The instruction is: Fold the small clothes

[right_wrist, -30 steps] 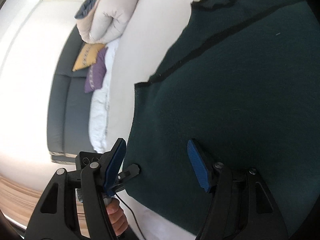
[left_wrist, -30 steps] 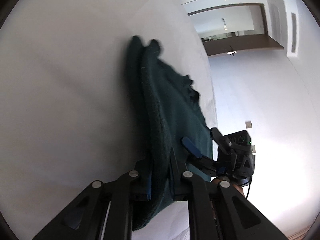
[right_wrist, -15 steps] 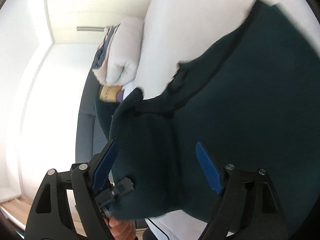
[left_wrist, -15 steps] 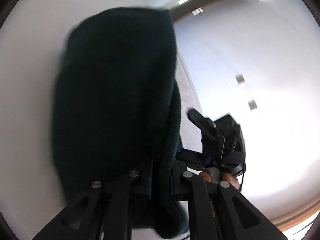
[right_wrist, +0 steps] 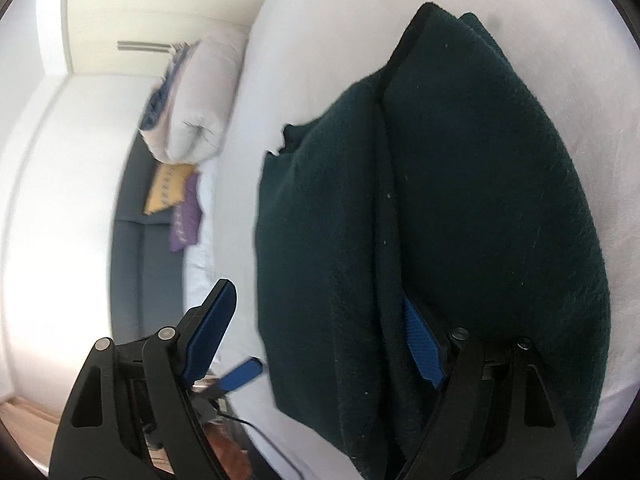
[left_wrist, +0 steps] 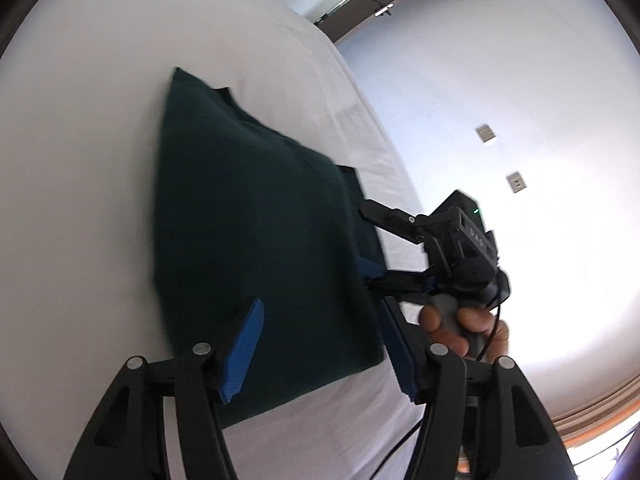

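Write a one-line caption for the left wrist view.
Open left gripper above a folded dark green garment on the white bed, right gripper at its edge.

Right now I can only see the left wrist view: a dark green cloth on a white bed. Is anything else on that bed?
Observer: Yes. The right wrist view shows pale rolled bedding at the far end of the bed.
Visitor: Anything colourful?
Observer: A yellow cushion and a purple cushion rest against dark grey upholstery beside it.
Visitor: And the cloth?
Observer: The dark green garment has a crease down it. One blue finger of the open right gripper is tucked into it.
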`<state>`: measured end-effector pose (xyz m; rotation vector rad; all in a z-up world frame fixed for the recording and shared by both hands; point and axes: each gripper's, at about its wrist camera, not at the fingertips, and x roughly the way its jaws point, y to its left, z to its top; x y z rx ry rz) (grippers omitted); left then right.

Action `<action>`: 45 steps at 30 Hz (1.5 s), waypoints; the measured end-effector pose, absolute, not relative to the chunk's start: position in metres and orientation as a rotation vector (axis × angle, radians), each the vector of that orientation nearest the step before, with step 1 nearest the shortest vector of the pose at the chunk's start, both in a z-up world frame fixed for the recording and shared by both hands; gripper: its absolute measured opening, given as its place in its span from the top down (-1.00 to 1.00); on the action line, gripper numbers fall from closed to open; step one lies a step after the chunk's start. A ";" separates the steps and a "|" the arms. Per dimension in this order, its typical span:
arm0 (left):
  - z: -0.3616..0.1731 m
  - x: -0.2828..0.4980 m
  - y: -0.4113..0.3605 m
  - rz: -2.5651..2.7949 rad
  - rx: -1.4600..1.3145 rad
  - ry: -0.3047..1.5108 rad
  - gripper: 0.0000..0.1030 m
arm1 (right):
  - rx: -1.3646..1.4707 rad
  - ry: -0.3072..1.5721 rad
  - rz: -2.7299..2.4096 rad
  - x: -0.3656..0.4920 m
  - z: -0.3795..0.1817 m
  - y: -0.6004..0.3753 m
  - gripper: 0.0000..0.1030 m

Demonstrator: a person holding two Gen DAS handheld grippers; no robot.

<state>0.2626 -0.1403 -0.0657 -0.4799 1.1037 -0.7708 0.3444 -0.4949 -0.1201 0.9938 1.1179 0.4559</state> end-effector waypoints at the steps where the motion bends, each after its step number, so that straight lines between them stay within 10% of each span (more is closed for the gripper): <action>1: -0.068 0.262 -0.137 -0.767 -0.486 1.110 -0.19 | 0.968 1.127 0.442 0.345 -0.119 -0.488 -0.43; 8: -0.078 0.257 -0.143 -0.778 -0.493 1.137 -0.19 | 0.749 1.209 0.315 0.339 -0.119 -0.478 0.69; 37: -0.063 0.263 -0.189 -0.735 -0.226 1.056 -0.19 | 0.716 1.177 0.204 0.337 -0.130 -0.591 0.71; 45: -0.067 0.262 -0.204 -0.664 -0.096 1.019 -0.19 | 0.732 1.115 0.202 0.282 -0.099 -0.577 0.19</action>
